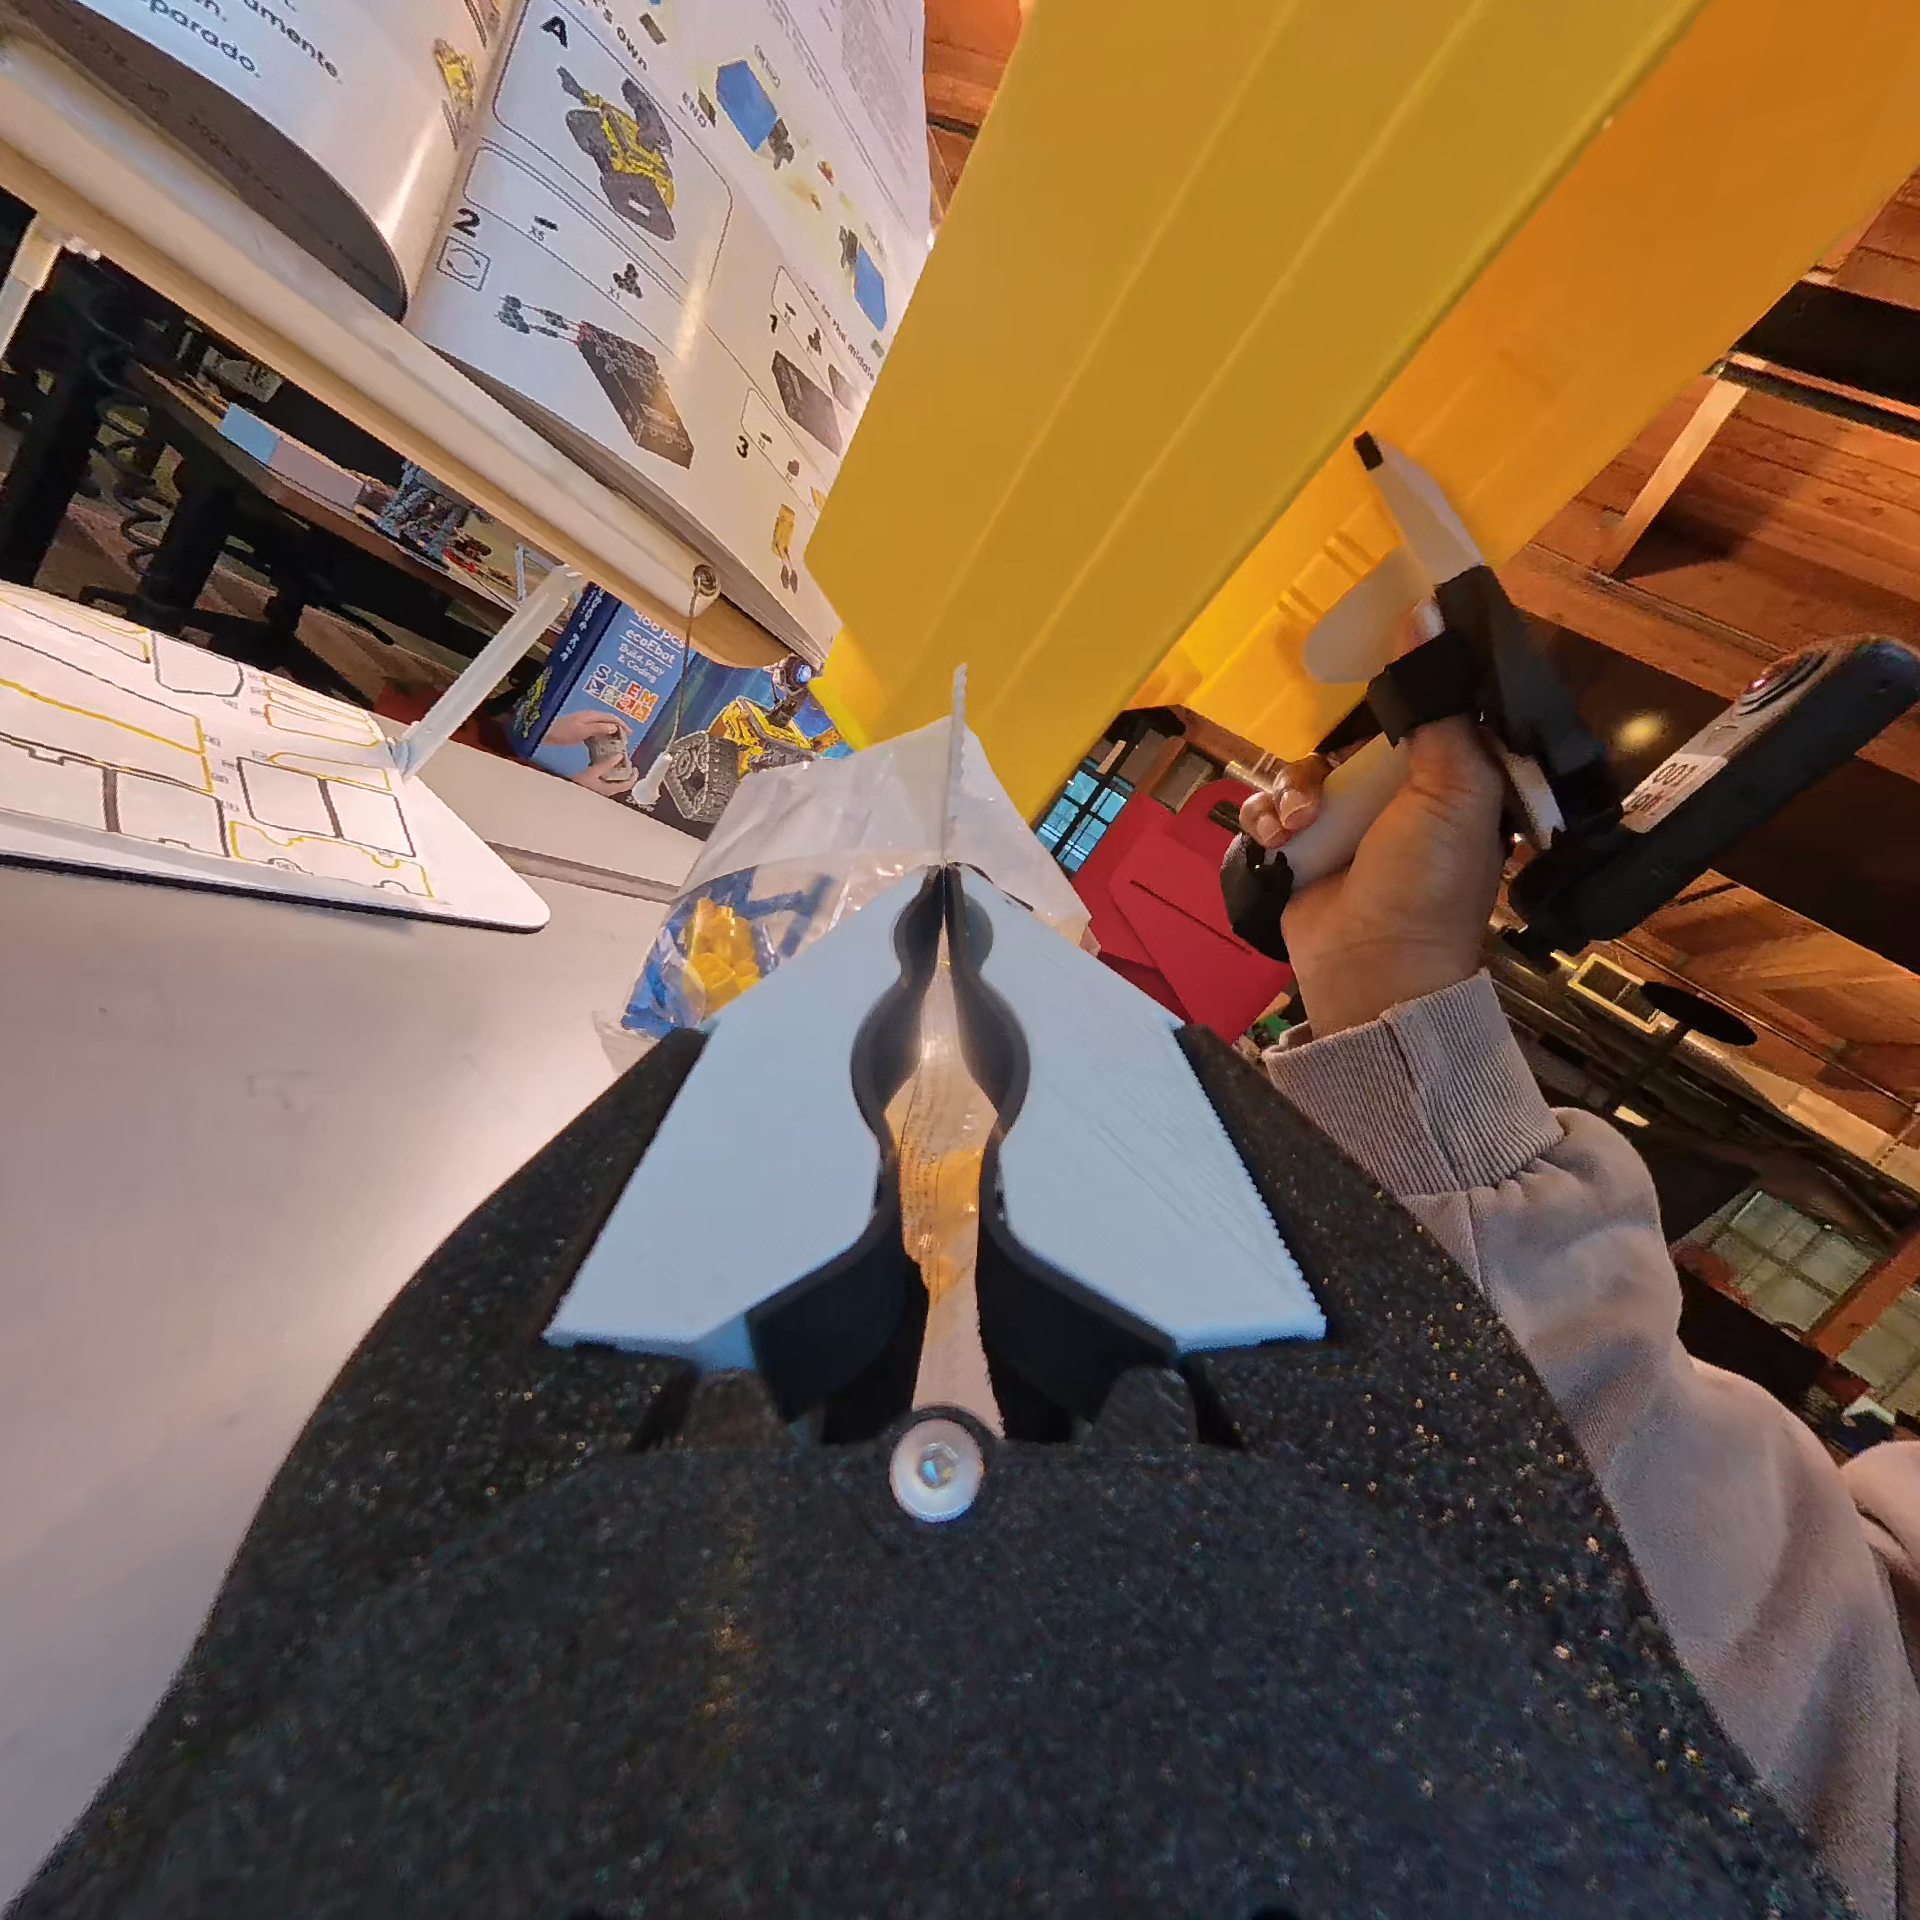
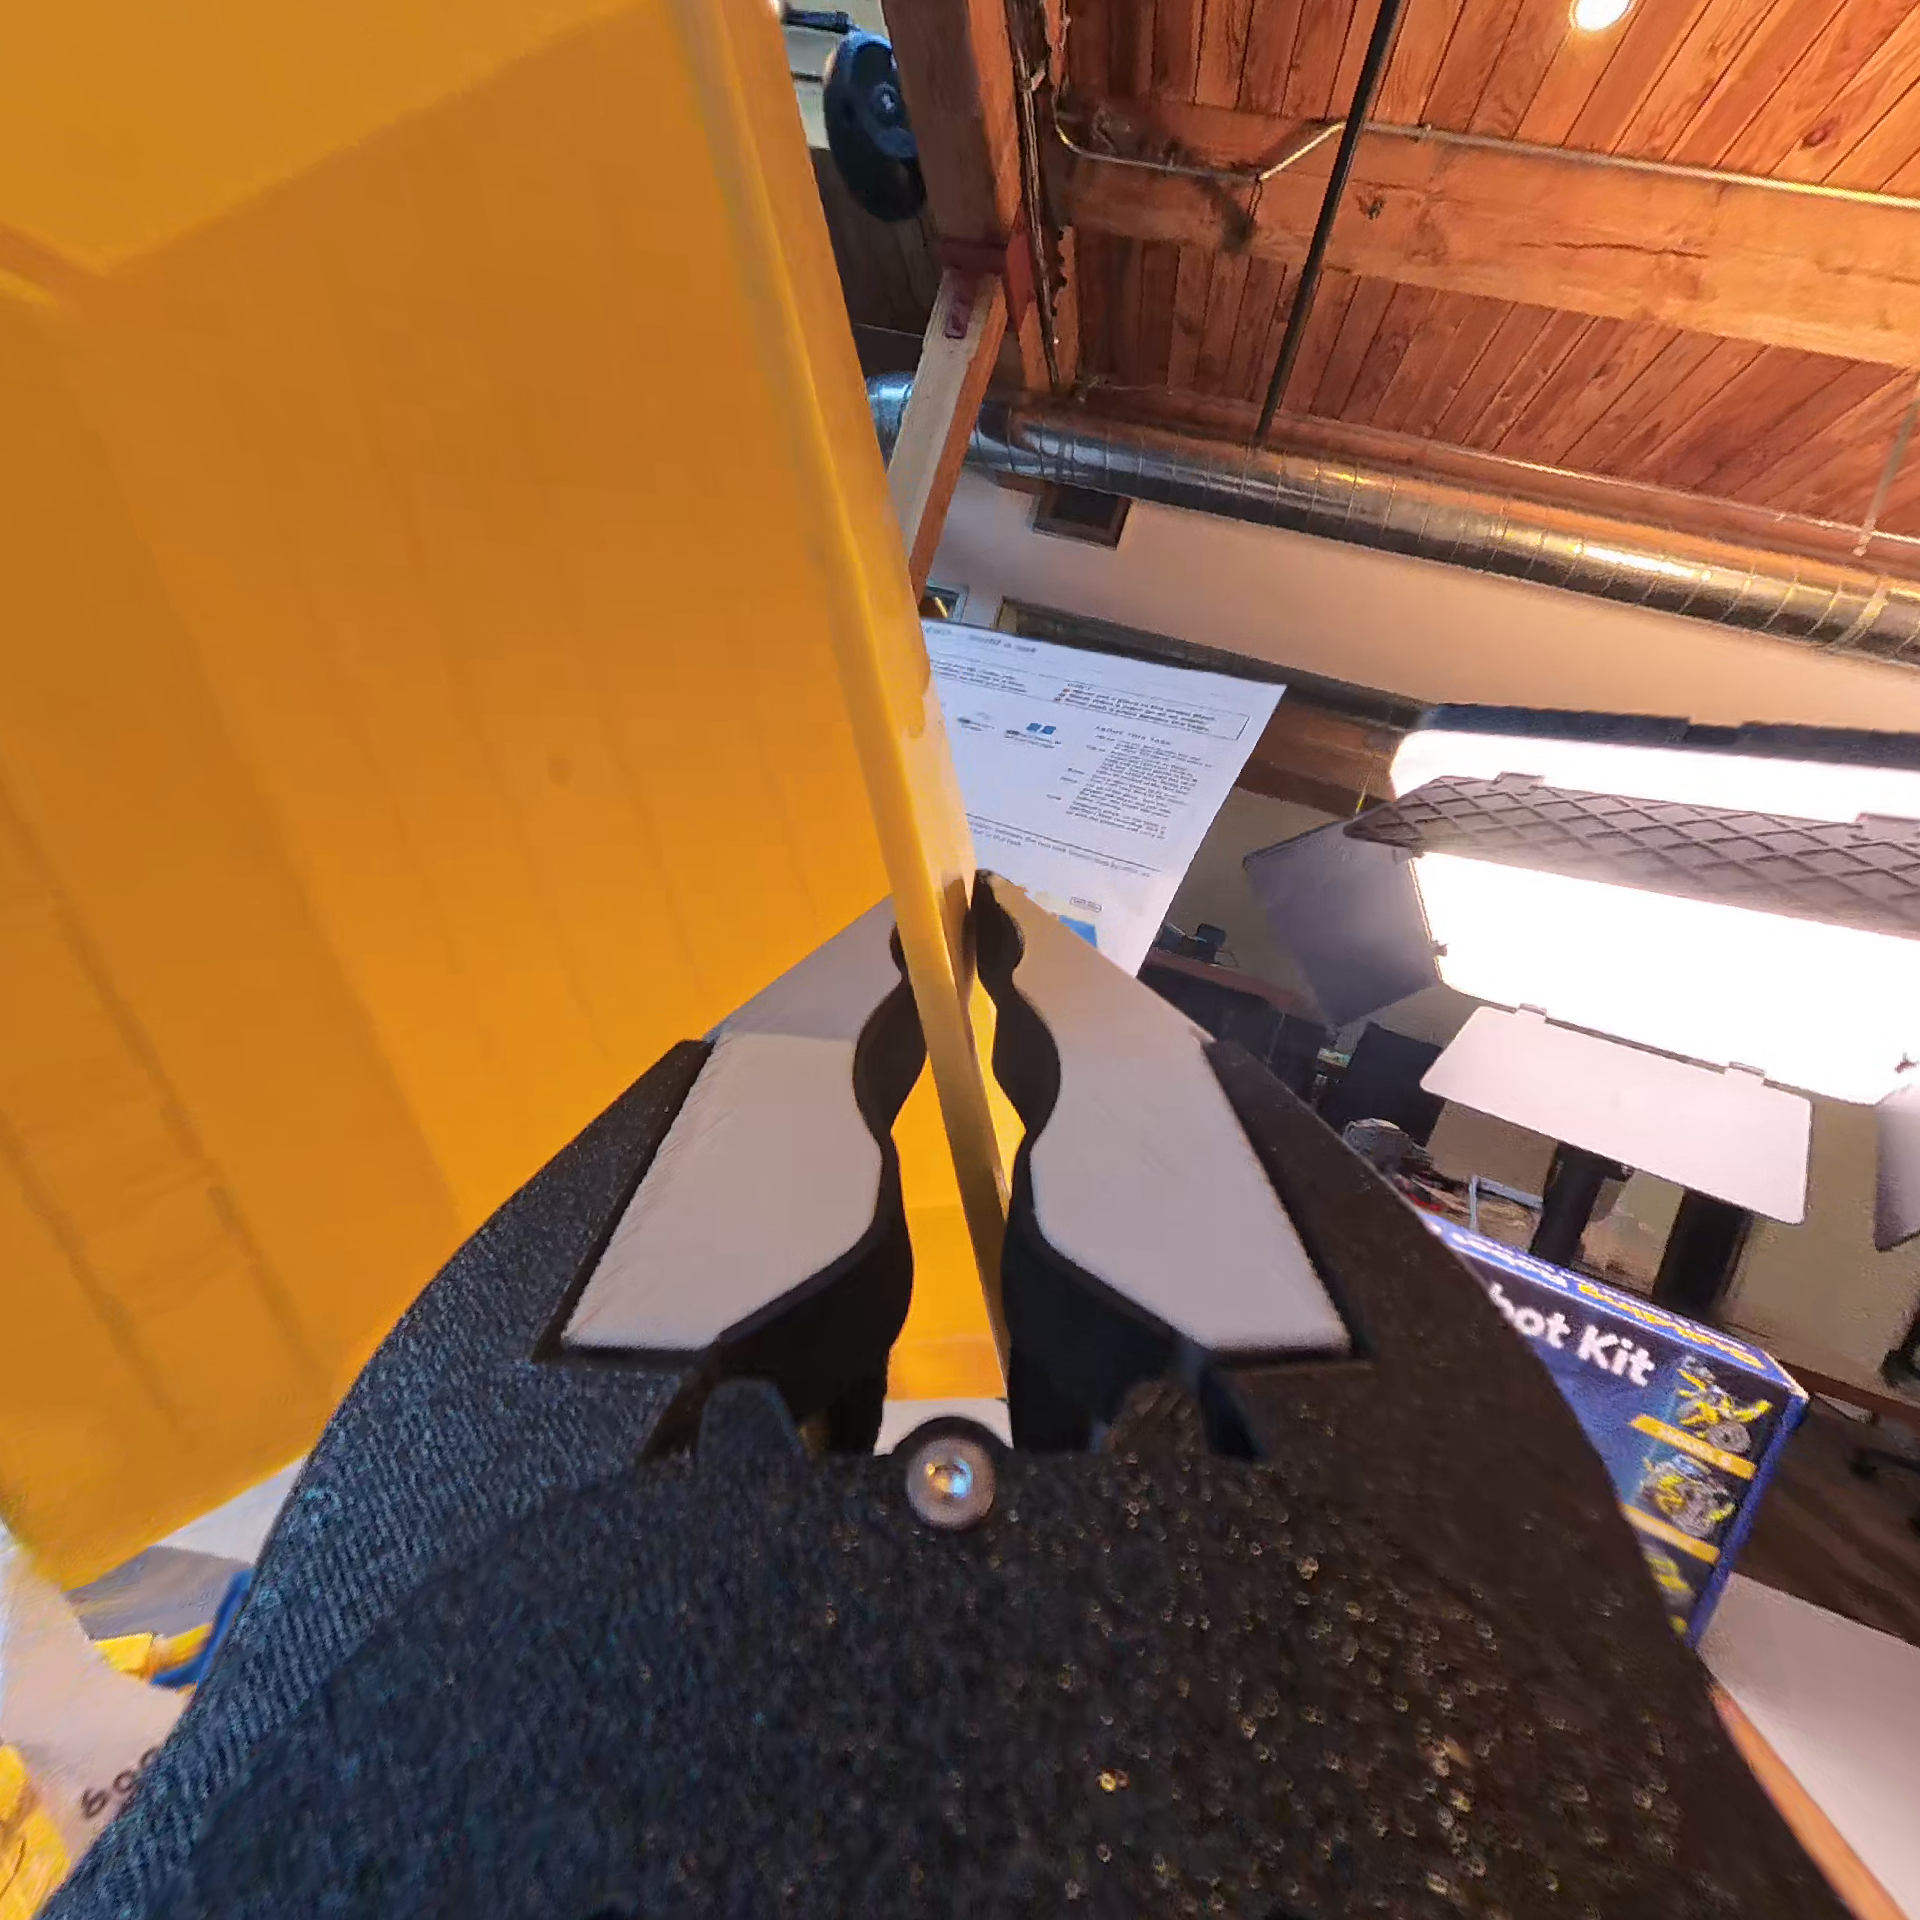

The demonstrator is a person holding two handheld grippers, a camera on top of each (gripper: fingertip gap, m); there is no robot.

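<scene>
My left gripper (image 1: pixel 943 878) is shut on the edge of a clear plastic bag (image 1: pixel 831 831) that holds small blue and yellow building pieces (image 1: pixel 717 956); the bag hangs beyond the fingertips. My right gripper (image 2: pixel 951 914) is shut on the thin rim of a large yellow plastic bin (image 2: pixel 416 623), which is lifted and tilted. In the left wrist view the yellow bin (image 1: pixel 1195 312) rises above the bag, and the right gripper (image 1: pixel 1392 540), held by a hand in a grey sleeve, grips its edge on the right.
An open instruction booklet (image 1: pixel 644 208) rests on a stand at upper left. A white outline mat (image 1: pixel 208 769) lies on the grey table (image 1: pixel 260 1143). A blue kit box (image 1: pixel 623 707) stands behind; it also shows at the right of the right wrist view (image 2: pixel 1642 1403), below a studio light (image 2: pixel 1662 914). Across from one pair of fingers to the other is roughly 25 cm.
</scene>
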